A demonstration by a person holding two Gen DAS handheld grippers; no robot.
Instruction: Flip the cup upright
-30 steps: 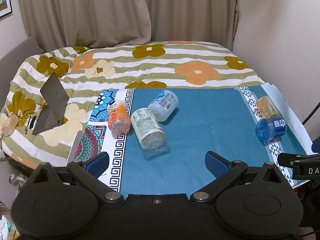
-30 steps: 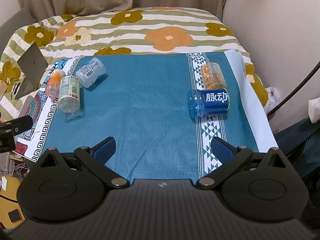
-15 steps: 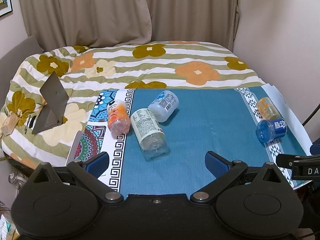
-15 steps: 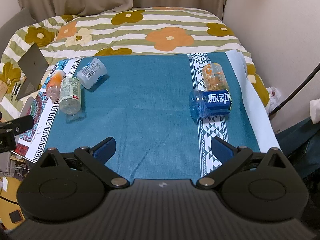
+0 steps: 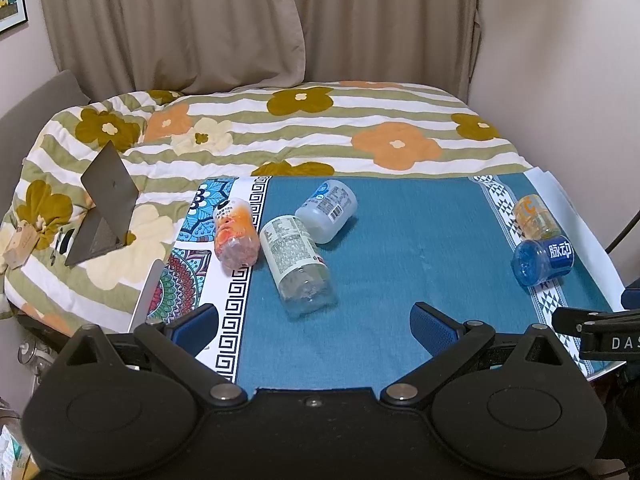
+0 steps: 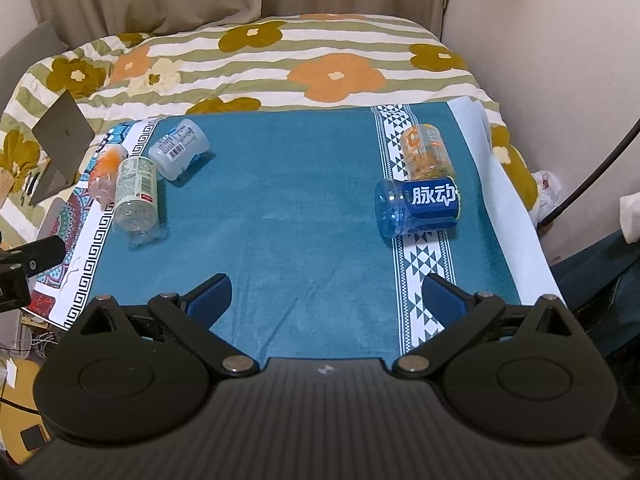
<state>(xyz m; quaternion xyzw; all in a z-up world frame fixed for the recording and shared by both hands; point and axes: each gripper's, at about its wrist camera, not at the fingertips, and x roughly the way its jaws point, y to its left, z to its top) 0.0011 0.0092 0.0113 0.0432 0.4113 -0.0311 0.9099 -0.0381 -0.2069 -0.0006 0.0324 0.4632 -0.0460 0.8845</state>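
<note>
A teal cloth (image 6: 288,208) with patterned borders covers a table set against a flower-print bed (image 6: 280,52). Five cut-bottle cups lie on their sides on it: a clear cup (image 5: 298,264), a white-labelled cup (image 5: 328,211) and an orange-pink cup (image 5: 235,233) clustered near the left edge, a blue cup (image 6: 418,206) touching an orange cup (image 6: 426,153) near the right edge. The left gripper (image 5: 314,326) and right gripper (image 6: 326,294) hover over the near edge, jaws spread wide, holding nothing.
</note>
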